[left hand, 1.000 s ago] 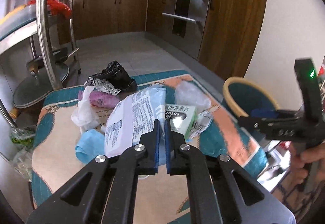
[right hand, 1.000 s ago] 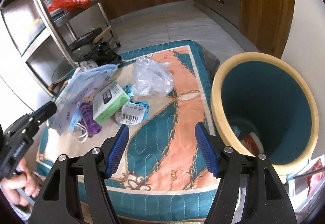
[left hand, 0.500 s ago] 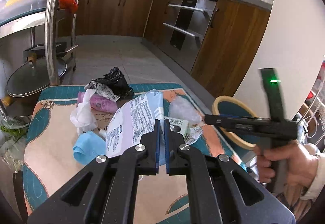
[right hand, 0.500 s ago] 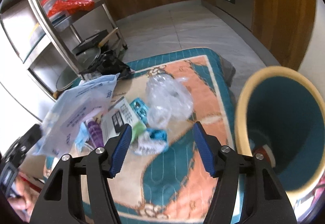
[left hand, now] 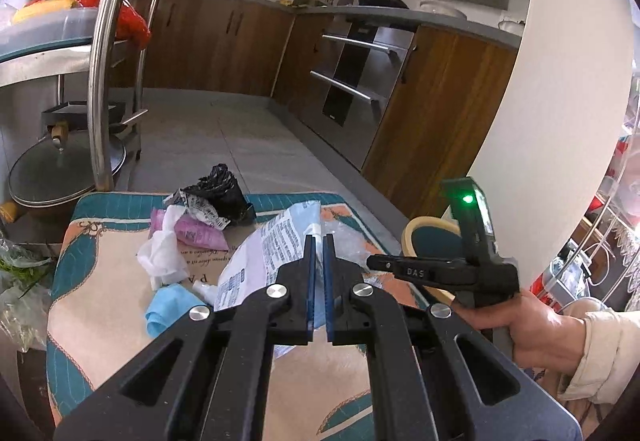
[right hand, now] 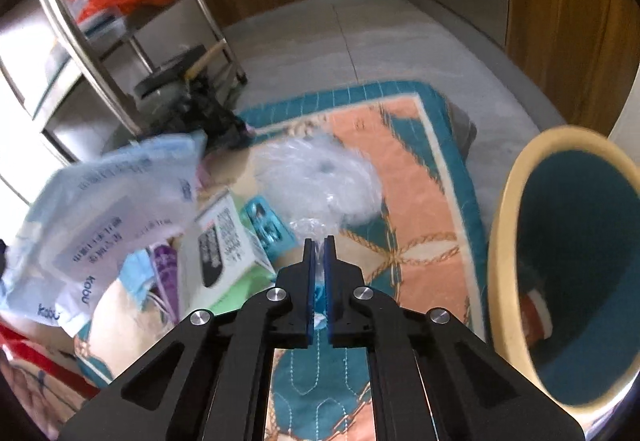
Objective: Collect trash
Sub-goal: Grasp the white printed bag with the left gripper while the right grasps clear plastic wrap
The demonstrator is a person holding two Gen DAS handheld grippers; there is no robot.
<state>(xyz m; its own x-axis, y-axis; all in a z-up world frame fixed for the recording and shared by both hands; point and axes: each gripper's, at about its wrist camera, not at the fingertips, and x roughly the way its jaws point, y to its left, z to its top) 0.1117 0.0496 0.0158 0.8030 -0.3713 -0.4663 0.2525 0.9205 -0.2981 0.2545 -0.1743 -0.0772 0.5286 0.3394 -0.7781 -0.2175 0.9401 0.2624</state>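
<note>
pale-blue printed pouch (left hand: pixel 267 256): lifted, pinched in left gripper (left hand: pixel 317 241) | clear plastic bag (right hand: pixel 325 177): ahead on quilted mat (right hand: pixel 416 177), its tail clamped by right gripper (right hand: pixel 319 241) | bin (right hand: pixel 516 201): right of right gripper

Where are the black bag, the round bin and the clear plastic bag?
black bag (left hand: pixel 226 191), left wrist view, crumpled middle.
round bin (right hand: pixel 505 201), right wrist view, cream rim.
clear plastic bag (right hand: pixel 320 177), right wrist view, puffed middle.
</note>
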